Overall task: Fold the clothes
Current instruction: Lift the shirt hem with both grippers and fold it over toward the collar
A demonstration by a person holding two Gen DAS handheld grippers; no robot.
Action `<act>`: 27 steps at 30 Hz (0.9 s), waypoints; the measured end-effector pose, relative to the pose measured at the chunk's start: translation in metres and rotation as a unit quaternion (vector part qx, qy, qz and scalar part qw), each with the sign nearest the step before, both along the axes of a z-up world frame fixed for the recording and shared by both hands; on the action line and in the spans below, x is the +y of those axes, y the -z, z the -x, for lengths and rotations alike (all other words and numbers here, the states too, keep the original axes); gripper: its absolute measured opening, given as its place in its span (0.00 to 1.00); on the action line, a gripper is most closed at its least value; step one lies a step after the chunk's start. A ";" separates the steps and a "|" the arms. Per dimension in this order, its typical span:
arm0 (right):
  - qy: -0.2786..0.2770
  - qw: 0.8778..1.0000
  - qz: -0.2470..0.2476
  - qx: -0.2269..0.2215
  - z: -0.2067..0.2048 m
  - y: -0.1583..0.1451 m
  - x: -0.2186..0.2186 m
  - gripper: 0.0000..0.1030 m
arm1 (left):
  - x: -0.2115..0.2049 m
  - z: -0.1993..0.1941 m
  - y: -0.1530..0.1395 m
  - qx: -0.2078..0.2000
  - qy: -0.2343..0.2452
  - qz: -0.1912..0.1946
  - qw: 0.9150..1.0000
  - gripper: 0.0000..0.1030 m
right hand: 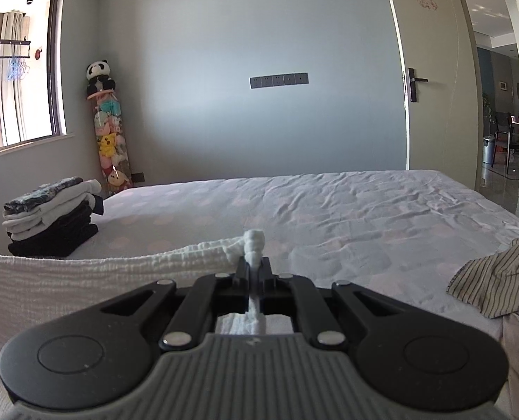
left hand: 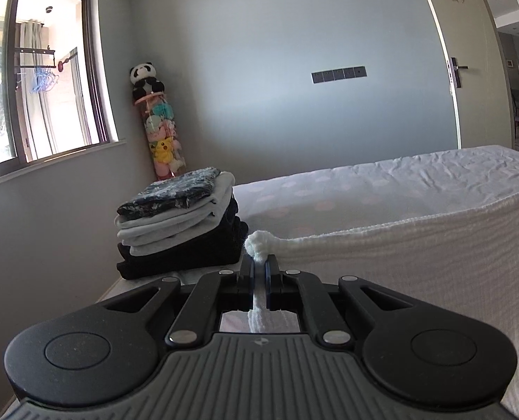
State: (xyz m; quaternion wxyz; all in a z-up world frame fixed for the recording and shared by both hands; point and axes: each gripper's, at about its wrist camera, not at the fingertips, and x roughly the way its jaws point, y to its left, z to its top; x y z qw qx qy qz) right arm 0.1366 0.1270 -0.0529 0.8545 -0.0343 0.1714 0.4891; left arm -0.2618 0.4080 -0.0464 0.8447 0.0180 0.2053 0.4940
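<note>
White waffle-knit garment (left hand: pixel 417 262) hangs stretched above a bed, one top corner bunched in each hand-held tool. The left gripper (left hand: pixel 258 267) has its jaws pressed together on a knot of the white cloth, a tuft poking out past the tips and a strip trailing back between the fingers. The right gripper (right hand: pixel 254 267) pinches the opposite corner the same way, and the garment's top edge sags in a shallow curve between the two.

Just beyond the left gripper stands a stack of folded clothes (left hand: pixel 186 227), dark pieces at the bottom, pale grey ones above and a patterned one on top, set on the bed (right hand: pixel 329 210) near its edge on the window side. To the right, a striped shirt (right hand: pixel 497 280) lies crumpled near the bed's other side, well apart from the stack.

The likely trouble: each grip holds only a small bunched tuft, so a sharp tug or shake could pull a corner free and drop the cloth in a heap. A swing to the left could also brush the stack and topple it, since it stands close to the held corner.

Open room is generous in the middle, where the wrinkled sheet lies bare between stack and striped shirt. A tall column of plush toys (right hand: pixel 111 140) topped by a panda occupies the far corner, and a door (right hand: pixel 434 87) stands open at right
</note>
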 end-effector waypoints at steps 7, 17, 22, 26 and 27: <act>-0.023 0.997 0.072 0.013 -0.049 0.055 0.097 0.05 | 0.067 -0.036 0.066 0.052 -0.018 0.065 0.996 0.07; -0.033 0.987 0.150 0.047 -0.076 0.122 0.163 0.05 | 0.126 -0.064 0.125 0.090 -0.016 0.122 0.988 0.07; -0.031 0.986 0.152 0.056 -0.081 0.130 0.174 0.05 | 0.132 -0.065 0.132 0.080 -0.022 0.120 0.989 0.07; -0.026 0.990 0.123 0.059 -0.079 0.113 0.169 0.05 | 0.125 -0.059 0.112 0.062 -0.024 0.093 0.993 0.07; -0.028 0.991 0.121 0.056 -0.079 0.110 0.169 0.05 | 0.126 -0.059 0.110 0.061 -0.024 0.091 0.994 0.07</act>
